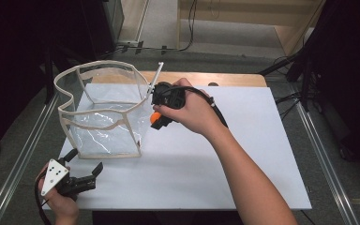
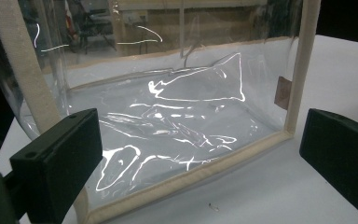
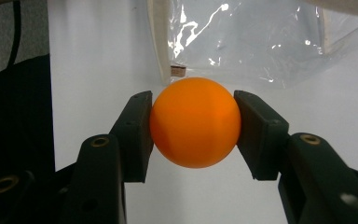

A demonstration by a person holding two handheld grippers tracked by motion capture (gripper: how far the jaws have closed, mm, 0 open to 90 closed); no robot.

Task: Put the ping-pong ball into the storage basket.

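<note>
A clear plastic bag with beige trim [image 1: 101,110] stands open on the white table sheet [image 1: 243,154], left of centre. My right gripper [image 1: 155,118] hovers beside the bag's right wall, shut on an orange ball [image 1: 155,116]. The right gripper view has the orange ball [image 3: 195,122] squeezed between both jaws of the right gripper [image 3: 195,133], with the bag [image 3: 247,42] beyond it. My left gripper [image 1: 83,161] rests near the front left corner of the sheet, open and holding nothing. In the left gripper view the bag [image 2: 177,126] sits close ahead of the left gripper [image 2: 200,154], its jaws wide apart.
The sheet covers a wooden table [image 1: 234,78] flanked by metal rails [image 1: 326,159]. A white stick-like handle [image 1: 156,75] pokes up by the bag's far right corner. Cables lie on the floor [image 1: 187,33] behind the table.
</note>
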